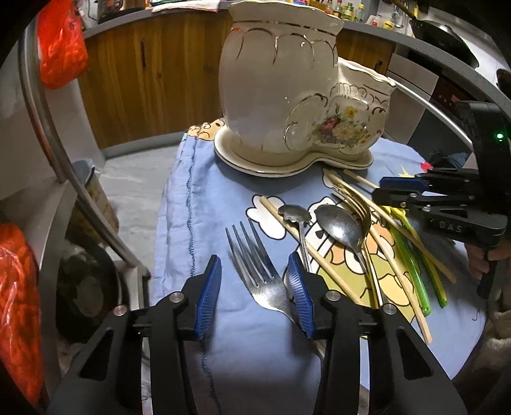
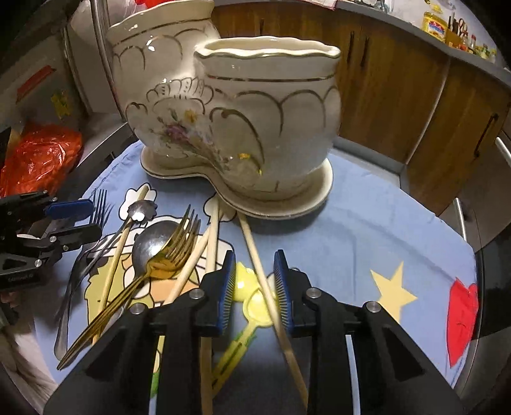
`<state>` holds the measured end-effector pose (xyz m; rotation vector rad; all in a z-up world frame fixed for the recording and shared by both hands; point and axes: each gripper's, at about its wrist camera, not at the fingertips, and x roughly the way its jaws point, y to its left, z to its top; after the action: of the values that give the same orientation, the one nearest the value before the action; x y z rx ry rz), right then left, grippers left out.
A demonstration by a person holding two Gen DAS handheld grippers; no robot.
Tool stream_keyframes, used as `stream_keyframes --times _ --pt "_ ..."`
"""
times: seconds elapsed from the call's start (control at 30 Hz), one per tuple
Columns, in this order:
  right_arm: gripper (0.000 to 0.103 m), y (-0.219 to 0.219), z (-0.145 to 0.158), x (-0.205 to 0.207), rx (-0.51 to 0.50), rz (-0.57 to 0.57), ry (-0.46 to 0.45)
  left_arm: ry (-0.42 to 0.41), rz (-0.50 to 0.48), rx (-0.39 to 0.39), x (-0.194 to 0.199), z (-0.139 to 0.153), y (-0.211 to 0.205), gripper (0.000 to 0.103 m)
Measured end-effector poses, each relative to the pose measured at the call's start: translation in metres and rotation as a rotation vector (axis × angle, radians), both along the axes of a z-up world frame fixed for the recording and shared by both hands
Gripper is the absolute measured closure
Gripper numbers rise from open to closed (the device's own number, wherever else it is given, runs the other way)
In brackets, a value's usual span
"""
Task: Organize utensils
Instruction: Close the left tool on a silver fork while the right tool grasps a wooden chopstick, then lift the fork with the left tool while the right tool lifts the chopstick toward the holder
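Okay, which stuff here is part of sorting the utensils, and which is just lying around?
For the job: silver fork, gold fork, spoon, chopsticks, ceramic holder.
Lying about: red bag, counter bottles, wok.

You are working in a home kitchen. Behind the table [image 2: 367, 223], with its blue cartoon-print cloth [image 1: 198, 223], you see a run of wooden cabinets [image 1: 153, 73] under a grey counter [image 2: 415, 30] crowded with bottles and jars [image 1: 345, 9]. A dark wok [image 1: 444, 35] sits at the far right in your left wrist view, above what looks like a built-in appliance [image 1: 447, 95]. A cream ceramic utensil holder [image 2: 242, 127] with gilt trim stands on the table, with forks, spoons and chopsticks loose before it, and red plastic bags [image 1: 60, 44] hang nearby.
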<state>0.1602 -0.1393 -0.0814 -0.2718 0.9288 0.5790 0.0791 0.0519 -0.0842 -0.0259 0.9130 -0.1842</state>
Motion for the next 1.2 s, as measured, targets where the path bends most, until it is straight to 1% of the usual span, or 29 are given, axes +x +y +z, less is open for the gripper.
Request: stream_keyframes --times 0.03,0.07,0.13,0.27,0.33,0.43,0.47,0.53,0.6,0.63,0.67,0.7,0.97,1.2 --pt "0.078 0.001 -0.001 0.001 0.003 0.002 0.005 -0.001 0.0 -0.003 0.001 0.0 0.0 0.059" --pt "0.081 0.001 -0.001 0.001 0.008 0.006 0.01 -0.002 -0.002 -0.007 0.001 0.0 0.001 0.059" --pt "0.084 0.001 -0.003 0.001 0.026 0.01 0.032 -0.006 -0.009 -0.007 0.002 -0.001 0.0 0.059" --pt "0.098 -0.002 -0.001 -0.002 0.057 0.008 0.04 -0.016 -0.017 0.004 0.005 -0.002 -0.001 0.059" --pt "0.098 -0.004 0.001 -0.005 0.082 0.007 0.046 -0.019 -0.02 0.006 0.006 -0.002 -0.002 0.059" --pt "0.098 -0.009 0.005 -0.011 0.094 0.004 0.04 -0.023 -0.024 0.013 0.008 -0.002 -0.003 0.06" --pt "0.098 -0.01 0.006 -0.013 0.097 0.003 0.037 -0.028 -0.025 0.023 0.008 -0.003 -0.004 0.067" --pt "0.098 -0.015 0.009 -0.017 0.108 -0.001 0.031 -0.04 -0.025 0.058 0.008 -0.003 -0.007 0.075" --pt "0.098 -0.02 0.012 -0.021 0.117 -0.003 0.024 -0.042 -0.032 0.046 0.008 -0.003 -0.008 0.078" --pt "0.098 -0.022 0.013 -0.023 0.12 -0.007 0.021 -0.041 -0.034 0.037 0.008 -0.003 -0.008 0.083" --pt "0.098 -0.025 0.014 -0.025 0.126 -0.009 0.02 -0.043 -0.034 0.029 0.008 -0.002 -0.008 0.092" --pt "0.098 -0.028 0.016 -0.027 0.131 -0.011 0.017 -0.043 -0.033 0.026 0.008 -0.003 -0.007 0.095" --pt "0.098 -0.043 0.029 -0.046 0.175 -0.01 -0.01 -0.097 -0.023 -0.006 -0.002 0.01 -0.004 0.097" --pt "0.098 -0.056 0.056 -0.058 0.256 -0.015 -0.084 -0.213 -0.015 -0.012 -0.019 0.047 0.0 0.1"
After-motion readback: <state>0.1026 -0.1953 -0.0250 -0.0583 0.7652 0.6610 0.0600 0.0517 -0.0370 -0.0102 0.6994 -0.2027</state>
